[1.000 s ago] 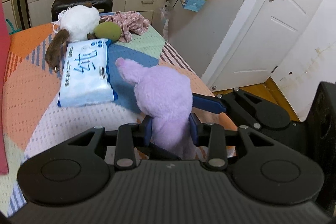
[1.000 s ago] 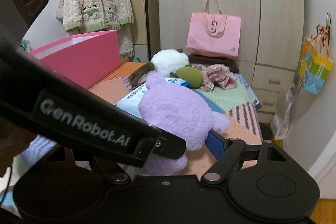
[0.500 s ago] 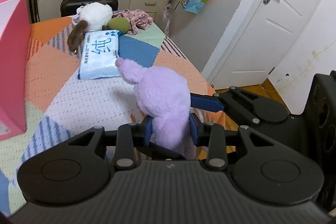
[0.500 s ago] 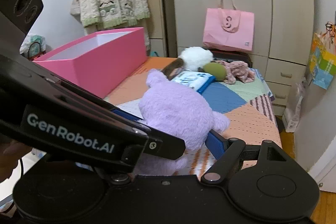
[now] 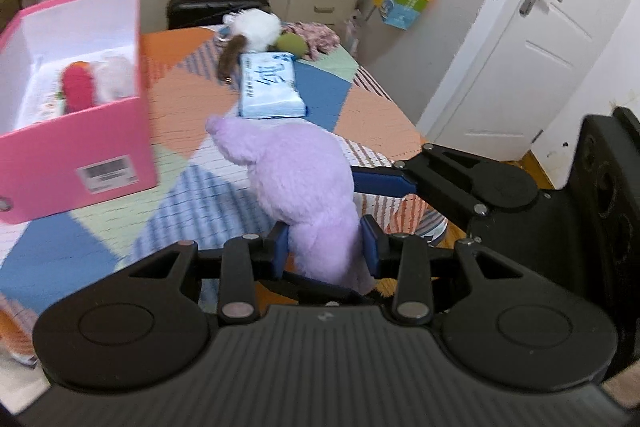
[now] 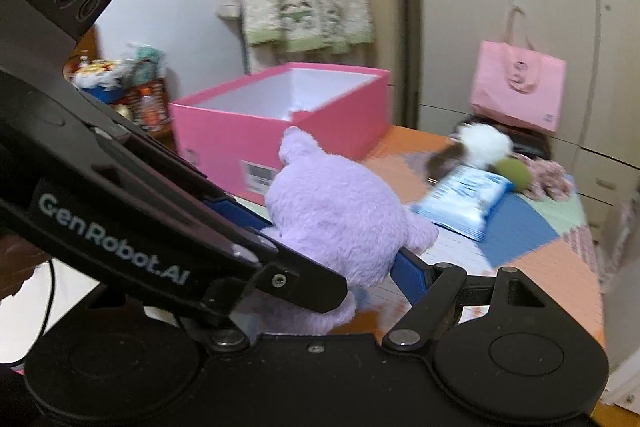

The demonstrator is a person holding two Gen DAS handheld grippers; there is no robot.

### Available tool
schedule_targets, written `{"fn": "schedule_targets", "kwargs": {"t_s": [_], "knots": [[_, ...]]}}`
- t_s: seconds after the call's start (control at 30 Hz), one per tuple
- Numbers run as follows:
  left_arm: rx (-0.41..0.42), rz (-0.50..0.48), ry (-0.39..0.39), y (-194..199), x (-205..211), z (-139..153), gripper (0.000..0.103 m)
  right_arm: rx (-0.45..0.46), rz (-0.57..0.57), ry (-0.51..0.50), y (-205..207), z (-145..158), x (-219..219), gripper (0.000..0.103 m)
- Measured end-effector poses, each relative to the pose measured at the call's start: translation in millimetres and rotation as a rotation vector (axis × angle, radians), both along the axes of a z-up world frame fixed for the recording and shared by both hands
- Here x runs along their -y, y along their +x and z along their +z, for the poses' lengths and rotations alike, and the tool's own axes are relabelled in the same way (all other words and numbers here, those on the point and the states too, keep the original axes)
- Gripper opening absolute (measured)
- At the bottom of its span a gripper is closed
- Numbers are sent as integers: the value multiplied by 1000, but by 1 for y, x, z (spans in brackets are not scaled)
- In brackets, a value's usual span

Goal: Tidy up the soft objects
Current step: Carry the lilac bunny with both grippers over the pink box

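Carrying a purple plush toy (image 5: pixel 304 171) with both grippers above a patchwork bedspread (image 5: pixel 188 115), toward an open pink storage box (image 5: pixel 80 147) at the left of the left wrist view.

Left gripper (image 5: pixel 325 247), lower centre of that view: clamping its blue pads tight on the narrow lower part of the plush. Right gripper (image 6: pixel 334 227), centre of the right wrist view: spanning the plush's wider body, jaws set broad, one blue finger (image 6: pixel 412 273) pressing its right flank, the other partly hidden behind the left gripper's black body.

Step in hand, by judgement: transporting the plush to the box; placing not yet done. Box already holding a red soft item (image 5: pixel 78 87) and a pale one (image 5: pixel 116 79), both blurred.

Waiting on the bed, upper centre of the left view: a blue tissue pack (image 5: pixel 270 87), a white-and-brown plush (image 5: pixel 250 31), a green soft toy (image 5: pixel 292 45), a crumpled floral cloth (image 5: pixel 316 33).

Next move, by judgement: bringing the plush over the box's open top, lowering it inside beside the items there, then opening both sets of jaws together.
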State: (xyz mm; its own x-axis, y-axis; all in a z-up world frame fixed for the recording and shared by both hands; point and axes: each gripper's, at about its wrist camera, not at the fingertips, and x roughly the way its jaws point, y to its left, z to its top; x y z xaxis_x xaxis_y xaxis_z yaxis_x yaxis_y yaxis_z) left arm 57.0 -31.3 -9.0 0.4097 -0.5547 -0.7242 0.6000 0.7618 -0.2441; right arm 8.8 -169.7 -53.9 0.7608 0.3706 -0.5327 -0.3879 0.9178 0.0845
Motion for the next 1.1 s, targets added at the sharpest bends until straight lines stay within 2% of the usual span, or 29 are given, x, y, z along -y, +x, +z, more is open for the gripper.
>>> {"fn": "schedule_targets", "kwargs": {"t_s": [0.23, 0.5, 0.83, 1.1], "knots": [[16, 80, -13, -6, -36, 24, 36, 18, 115, 14, 3, 25, -31, 82], [63, 125, -26, 10, -64, 49, 36, 75, 167, -16, 23, 50, -62, 81], [109, 171, -49, 61, -87, 74, 36, 114, 197, -24, 75, 76, -85, 81], [86, 201, -102, 108, -105, 67, 35, 73, 232, -29, 127, 81, -95, 80]]}}
